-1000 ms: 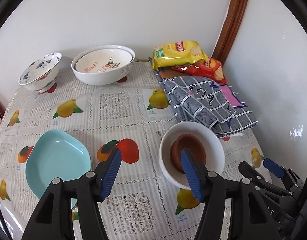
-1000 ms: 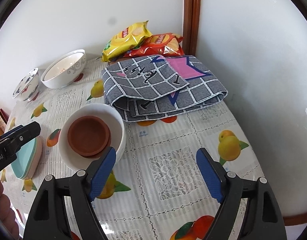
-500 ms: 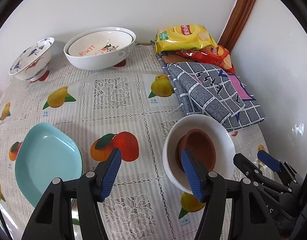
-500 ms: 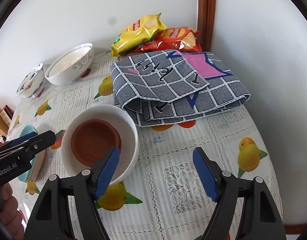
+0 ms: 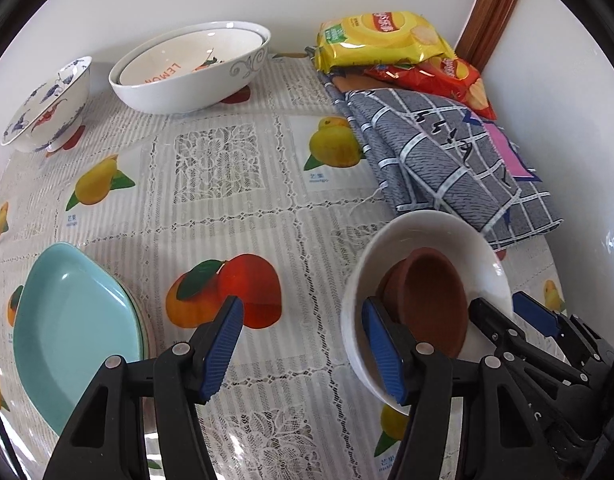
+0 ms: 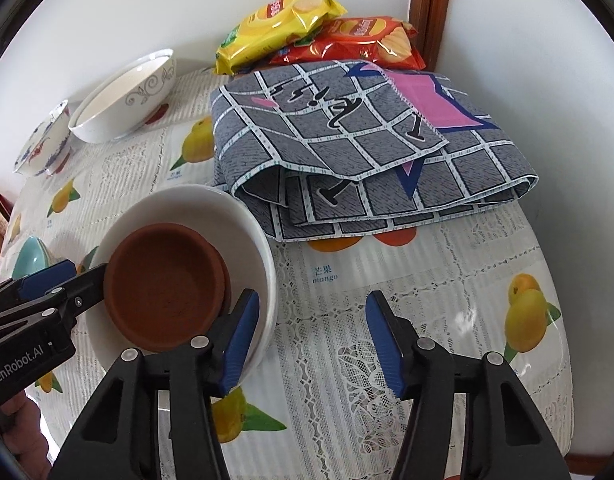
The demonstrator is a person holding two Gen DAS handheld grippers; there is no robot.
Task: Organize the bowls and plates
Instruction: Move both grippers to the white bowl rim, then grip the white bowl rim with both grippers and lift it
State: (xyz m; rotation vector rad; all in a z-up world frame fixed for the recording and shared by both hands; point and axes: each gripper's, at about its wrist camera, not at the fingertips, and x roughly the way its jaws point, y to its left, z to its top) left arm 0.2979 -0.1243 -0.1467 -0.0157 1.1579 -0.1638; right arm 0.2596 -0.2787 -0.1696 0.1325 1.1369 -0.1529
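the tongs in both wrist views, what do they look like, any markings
Both the left tongs and the right tongs have black plastic arms with silver rivets and ribbed blue pads. White lettering, GenRobot.AI, shows on the left tool's body in the right wrist view. No cables or sleeves visible.

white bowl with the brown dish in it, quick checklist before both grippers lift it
1. Left gripper straddles the white bowl rim, one finger inside: ok.
2. Right gripper straddles the opposite rim; its jaws have just been closing: ok.
3. Pads pressing on the rim: not ok, gaps show on both.
4. Brown dish seated level inside: not ok, it leans on the wall.
5. Checked cloth clear of the bowl: cannot tell, its edge sits right at the rim.
6. Turquoise plates out of the way: ok.
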